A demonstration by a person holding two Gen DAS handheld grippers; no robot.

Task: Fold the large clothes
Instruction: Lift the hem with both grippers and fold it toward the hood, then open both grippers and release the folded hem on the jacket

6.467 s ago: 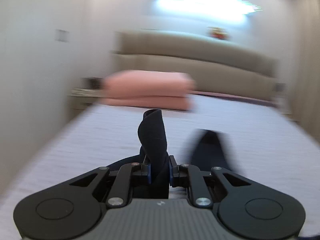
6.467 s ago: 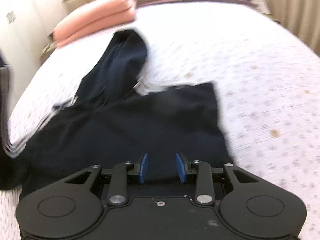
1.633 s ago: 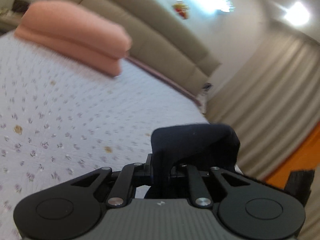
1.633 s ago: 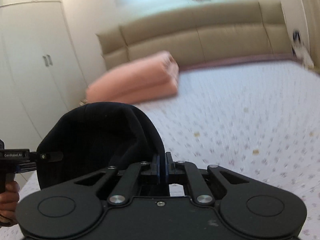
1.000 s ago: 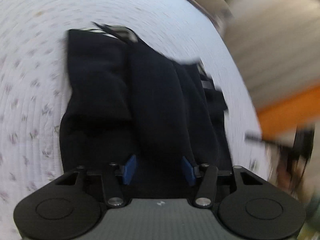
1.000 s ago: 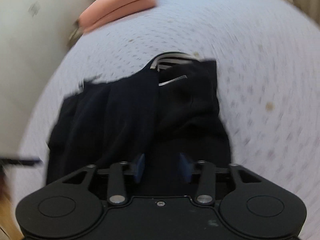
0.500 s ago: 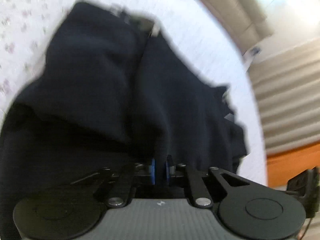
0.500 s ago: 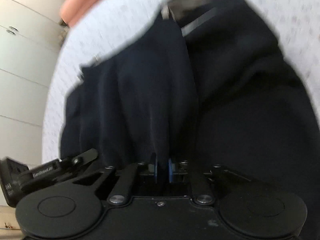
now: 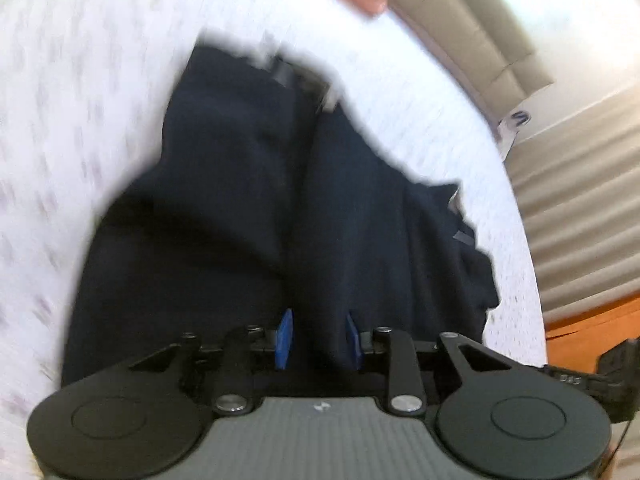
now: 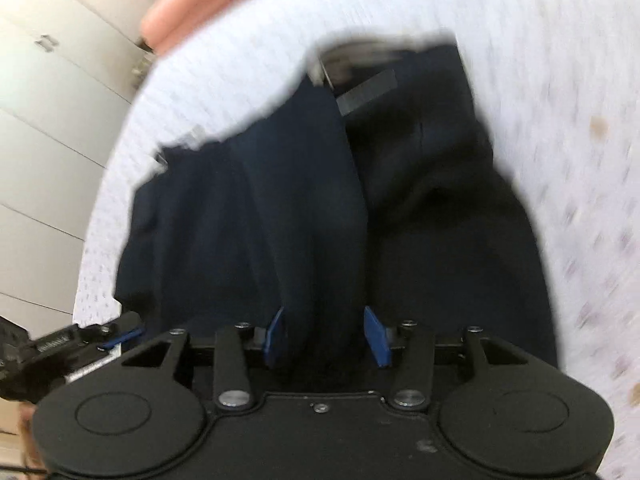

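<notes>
Left wrist view: the left hand-held gripper [image 9: 318, 338] is opening, a fold of the dark garment [image 9: 248, 208] lying loose between its blue pads. The garment is lying on the bed [image 9: 80, 80], its far edge blurred.

Right wrist view: the right hand-held gripper [image 10: 326, 336] is opening likewise over the garment [image 10: 304, 200]; the near hem is hidden behind its body.

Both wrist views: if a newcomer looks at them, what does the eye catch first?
First the dark navy garment, lying bunched in long folds on the white patterned bedsheet and filling the middle of both views. Next the blue pads of each hand-held gripper at the bottom edge: the left hand-held gripper and the right hand-held gripper are both opening, with a ridge of the cloth between the pads. A pink folded blanket lies far off.
</notes>
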